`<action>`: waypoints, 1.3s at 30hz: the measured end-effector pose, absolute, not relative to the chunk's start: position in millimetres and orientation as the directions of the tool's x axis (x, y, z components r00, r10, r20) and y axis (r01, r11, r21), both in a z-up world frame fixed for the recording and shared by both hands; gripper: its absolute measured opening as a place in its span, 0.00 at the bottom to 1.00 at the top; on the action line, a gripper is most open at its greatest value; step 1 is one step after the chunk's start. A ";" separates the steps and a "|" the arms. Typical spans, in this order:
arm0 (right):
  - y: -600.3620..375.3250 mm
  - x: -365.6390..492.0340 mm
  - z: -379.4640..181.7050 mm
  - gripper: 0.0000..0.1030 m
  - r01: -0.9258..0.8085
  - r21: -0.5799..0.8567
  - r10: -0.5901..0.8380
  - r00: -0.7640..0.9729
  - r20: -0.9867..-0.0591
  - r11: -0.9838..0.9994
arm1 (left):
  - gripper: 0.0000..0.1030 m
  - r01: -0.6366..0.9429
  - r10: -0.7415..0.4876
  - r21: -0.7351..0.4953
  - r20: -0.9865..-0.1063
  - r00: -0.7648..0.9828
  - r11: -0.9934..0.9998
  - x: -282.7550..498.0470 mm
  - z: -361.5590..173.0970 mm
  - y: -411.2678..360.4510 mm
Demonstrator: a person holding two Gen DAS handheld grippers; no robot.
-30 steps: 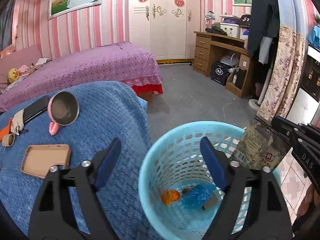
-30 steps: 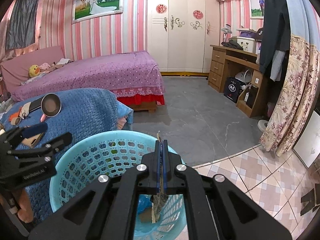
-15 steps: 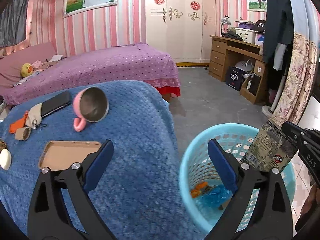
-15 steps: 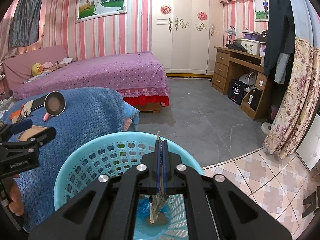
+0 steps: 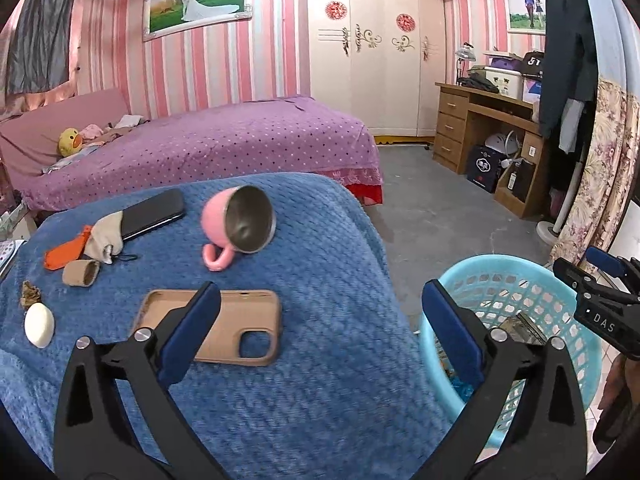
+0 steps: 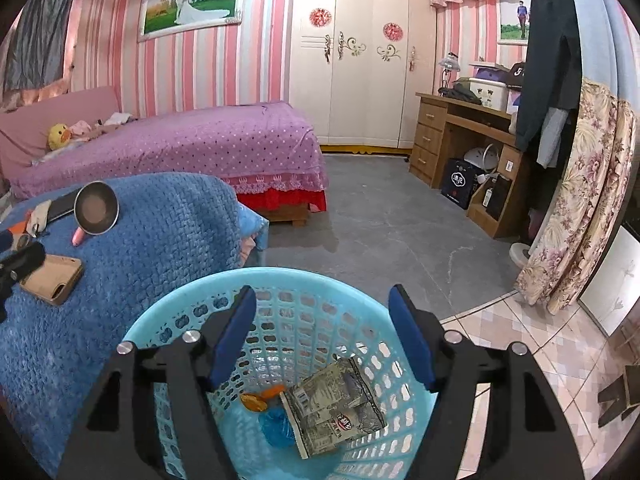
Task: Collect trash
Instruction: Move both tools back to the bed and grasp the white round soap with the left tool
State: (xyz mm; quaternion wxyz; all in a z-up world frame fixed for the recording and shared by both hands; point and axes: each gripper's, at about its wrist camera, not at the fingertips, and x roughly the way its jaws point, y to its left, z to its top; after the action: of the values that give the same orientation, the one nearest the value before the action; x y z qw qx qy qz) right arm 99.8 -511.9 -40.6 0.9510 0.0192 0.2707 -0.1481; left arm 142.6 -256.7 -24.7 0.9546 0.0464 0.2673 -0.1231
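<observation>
Two grippers, both empty | right gripper (image 6: 322,334) jaws just opened, spread over turquoise basket (image 6: 280,276), snack wrapper (image 6: 334,404) lying inside | left gripper (image 5: 320,332) wide open above tan phone case (image 5: 228,326) | risk: grabbing case, not far-left scraps (image 5: 30,292).

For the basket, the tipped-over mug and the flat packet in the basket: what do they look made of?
Basket: light blue moulded plastic, judging by its perforated lattice wall and smooth rim. Mug: pink outer shell, likely plastic or coated, with a dull grey metallic-looking lining. Packet: thin printed film or foil, probably, given its creases and slight sheen.
</observation>
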 end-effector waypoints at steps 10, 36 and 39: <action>-476.7 101.5 -29.0 0.95 0.303 -0.099 -0.311 0.812 -0.495 0.948 | 0.95 0.216 -0.184 0.002 -0.517 0.836 0.976 145.0 -19.3 -207.9; -325.7 146.4 -44.3 0.95 0.129 -0.056 -0.139 0.845 -0.517 0.990 | 0.95 -0.063 0.060 0.012 -0.557 0.828 0.998 180.2 -48.3 -4.0; -310.4 153.7 -50.1 0.95 0.110 -0.049 -0.119 0.839 -0.530 0.993 | 0.95 -0.109 0.097 0.013 -0.574 0.813 0.994 185.9 -56.8 22.7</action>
State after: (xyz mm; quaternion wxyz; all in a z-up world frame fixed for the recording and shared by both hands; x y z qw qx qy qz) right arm 153.7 -310.4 -50.1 0.9590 -0.0082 0.2770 -0.0595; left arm 185.9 22.7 -56.8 0.9521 -0.0103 0.3009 0.0541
